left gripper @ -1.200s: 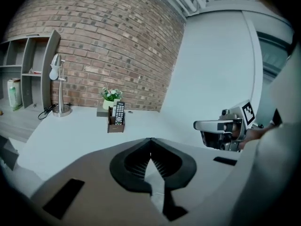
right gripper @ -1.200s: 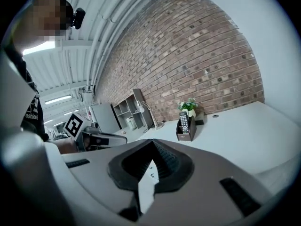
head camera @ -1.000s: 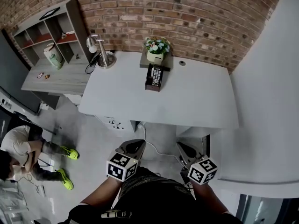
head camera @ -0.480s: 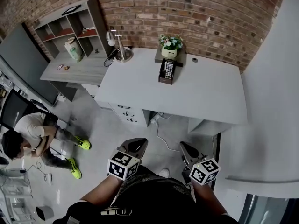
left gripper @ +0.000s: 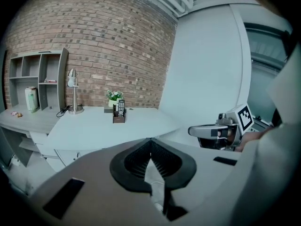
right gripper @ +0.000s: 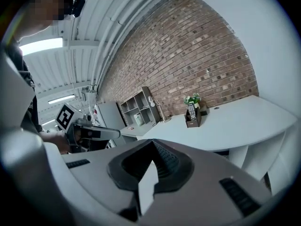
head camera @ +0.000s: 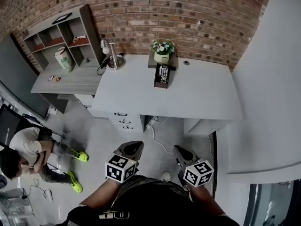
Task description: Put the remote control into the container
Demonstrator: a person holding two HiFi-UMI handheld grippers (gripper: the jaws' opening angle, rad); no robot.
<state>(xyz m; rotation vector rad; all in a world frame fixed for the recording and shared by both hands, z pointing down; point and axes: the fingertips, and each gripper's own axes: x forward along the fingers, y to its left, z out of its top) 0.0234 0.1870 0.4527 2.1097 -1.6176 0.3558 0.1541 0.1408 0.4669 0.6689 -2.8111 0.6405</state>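
The black remote control [head camera: 162,72] is found standing upright in the small dark-brown box container [head camera: 161,83] on the white table [head camera: 202,95] — well apart from the left claw [head camera: 132,148] and right claw [head camera: 182,152], both pressed together and empty — so placement is judged complete and no further grasp is required.

1 remote [head camera: 162,72], 1 container [head camera: 161,83], 1 lamp [head camera: 111,55].

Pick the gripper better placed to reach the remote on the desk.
Right, marginally. The left gripper and right gripper are both shut, empty and well short of the desk; in the head view the remote control, standing in the dark container, sits nearer the right one's side.
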